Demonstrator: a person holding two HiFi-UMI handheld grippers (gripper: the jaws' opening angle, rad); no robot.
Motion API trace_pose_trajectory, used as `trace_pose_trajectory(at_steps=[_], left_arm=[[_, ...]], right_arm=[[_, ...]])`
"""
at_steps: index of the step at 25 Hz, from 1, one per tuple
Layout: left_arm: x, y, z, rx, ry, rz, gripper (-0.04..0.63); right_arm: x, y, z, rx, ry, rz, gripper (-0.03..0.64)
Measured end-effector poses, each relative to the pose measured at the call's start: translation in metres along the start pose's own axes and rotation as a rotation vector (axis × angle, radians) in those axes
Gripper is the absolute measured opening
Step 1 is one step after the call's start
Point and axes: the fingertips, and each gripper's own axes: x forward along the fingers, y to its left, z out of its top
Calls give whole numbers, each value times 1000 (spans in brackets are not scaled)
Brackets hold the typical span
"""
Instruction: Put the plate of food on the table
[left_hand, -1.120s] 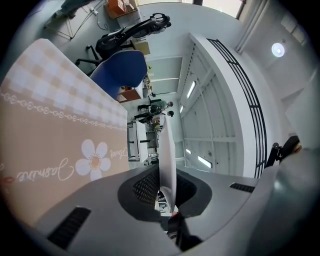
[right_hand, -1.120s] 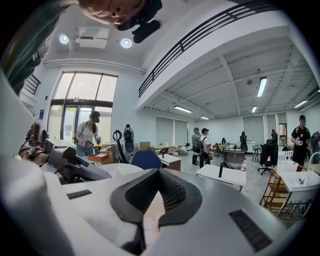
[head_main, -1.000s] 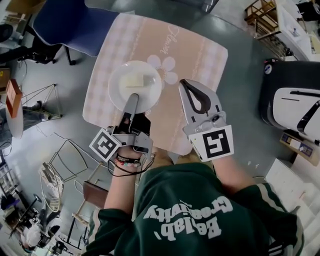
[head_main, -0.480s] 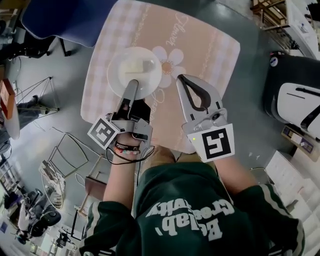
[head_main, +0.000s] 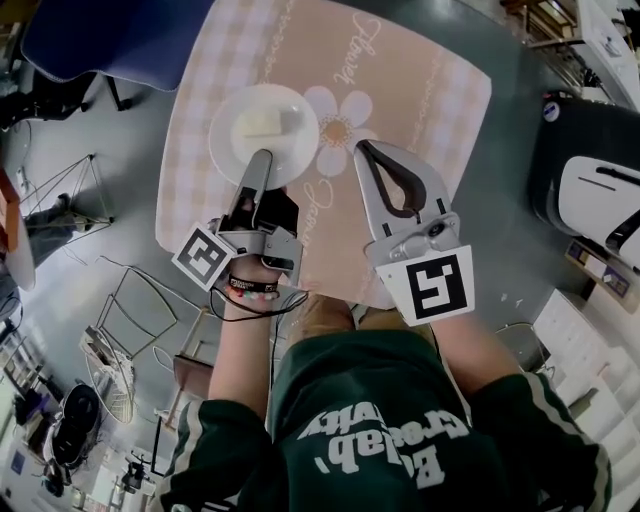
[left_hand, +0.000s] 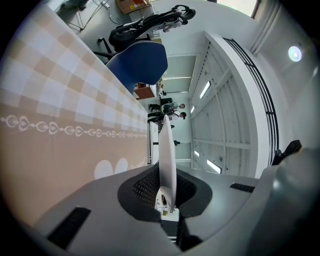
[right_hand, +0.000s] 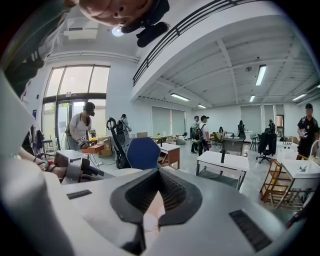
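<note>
Grey workshop floor (head_main: 130, 200) frames the near edge, where your green sweatshirt (head_main: 400, 420) fills the bottom of the head view.

Just beyond it are the two marker cubes: the left one (head_main: 208, 258) above your braceleted wrist (head_main: 250, 290), the right one (head_main: 433, 288) larger and square to the camera.

Left gripper (head_main: 261, 160) – clenched on the near rim of the white plate (head_main: 232, 150). The left gripper view confirms this: the rim shows edge-on, pinched between the two jaws.

Right gripper (head_main: 362, 150) – jaws brought together at the tips, nothing between them. Only a sliver of pink cloth shows through the gap behind the tips. It hangs over the cloth just right of the plate, apart from it.

The plate carries a pale block of food (head_main: 262, 122) and sits over the left half of the table (head_main: 420, 110), beside the white flower print (head_main: 340, 120) on the pink checked tablecloth (head_main: 250, 40). Whether its underside touches the cloth, you cannot tell from these views.

Past the table's far left corner stands a blue chair (head_main: 110, 40).
</note>
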Motion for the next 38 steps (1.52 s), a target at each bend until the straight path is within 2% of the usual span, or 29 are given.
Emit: trace_pose_trajectory(at_steps=[21, 38], left_arm=[[26, 74, -10, -6, 68, 73, 22], [41, 109, -11, 3, 102, 159, 25]], right_arm=[[26, 1, -54, 56, 71, -28, 14], [35, 6, -62, 99, 79, -32, 14]])
